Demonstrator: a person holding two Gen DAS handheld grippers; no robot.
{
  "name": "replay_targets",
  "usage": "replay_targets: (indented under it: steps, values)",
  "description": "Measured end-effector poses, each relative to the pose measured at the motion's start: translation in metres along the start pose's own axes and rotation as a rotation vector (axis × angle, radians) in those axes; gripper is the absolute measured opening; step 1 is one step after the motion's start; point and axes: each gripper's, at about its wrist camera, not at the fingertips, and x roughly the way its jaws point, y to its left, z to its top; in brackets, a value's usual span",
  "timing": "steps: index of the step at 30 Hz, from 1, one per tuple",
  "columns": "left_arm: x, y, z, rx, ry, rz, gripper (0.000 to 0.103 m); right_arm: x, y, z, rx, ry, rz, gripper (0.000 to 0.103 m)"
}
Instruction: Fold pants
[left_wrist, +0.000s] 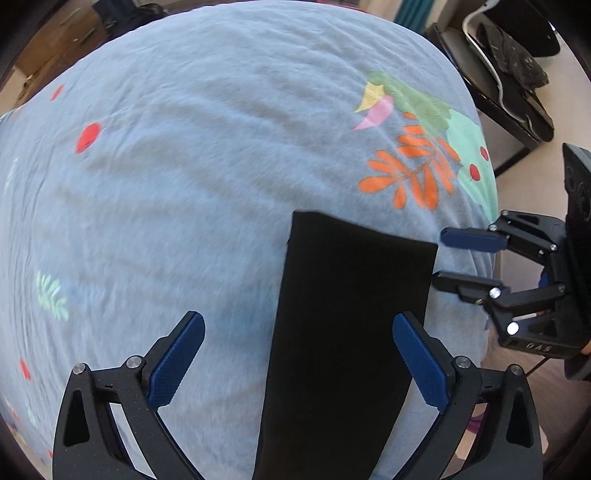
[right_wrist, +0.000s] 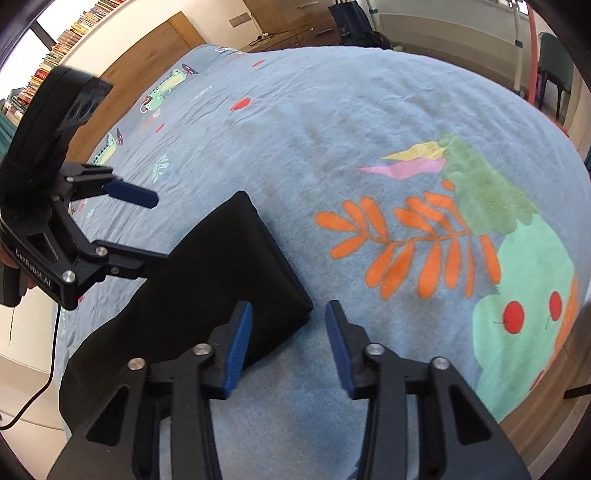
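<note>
Blue bedding (left_wrist: 184, 184) printed with leaves, berries and small crocodiles covers the whole work surface, and the black pants (left_wrist: 343, 332) lie on it as a long folded strip with a straight, squared far end. Nearest the pants in the left wrist view, the left gripper (left_wrist: 297, 356) hangs over the strip with its blue-padded fingers (left_wrist: 177, 360) spread wide, one on each side of the cloth, neither pad touching it. Just beside the far right corner of the pants, the right gripper (left_wrist: 439, 254) reaches in from the side; its two fingers stand a narrow gap apart, with nothing between them, and the tips sit right at the cloth's edge without clearly gripping it. From the right wrist view, the right gripper (right_wrist: 290, 345) hovers with the pants' corner just off its left pad (right_wrist: 238, 350) and bare bedding showing through the gap. The left gripper (right_wrist: 160, 227) appears beyond the pants on their far side, jaws apart, its lower finger over the black cloth. Past the end of the pants, an orange leaf print (left_wrist: 413, 170) and a green patch (right_wrist: 524, 302) with red berries mark the bedding. Farther off, beyond the bed, wooden cabinets (right_wrist: 147, 59) line the wall, and a shelf of books (right_wrist: 74, 33) runs above them.
</note>
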Motion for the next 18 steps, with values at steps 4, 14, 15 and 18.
replay_targets:
  steps: [4,14,15,18]
  values:
    - [0.013,-0.002,0.015,0.034,0.034,-0.014,0.088,0.008,-0.004,0.002,0.015,0.017,0.009,0.013]
    - [0.049,0.010,0.034,0.033,0.104,-0.025,0.088,0.025,0.001,0.006,0.042,0.087,-0.020,0.013]
    - [0.054,0.009,0.036,0.039,0.114,-0.021,0.088,0.027,0.002,0.008,0.042,0.095,-0.030,0.013]
    - [0.063,0.007,0.039,0.043,0.133,-0.016,0.087,0.031,0.007,0.011,0.048,0.115,-0.052,0.012]
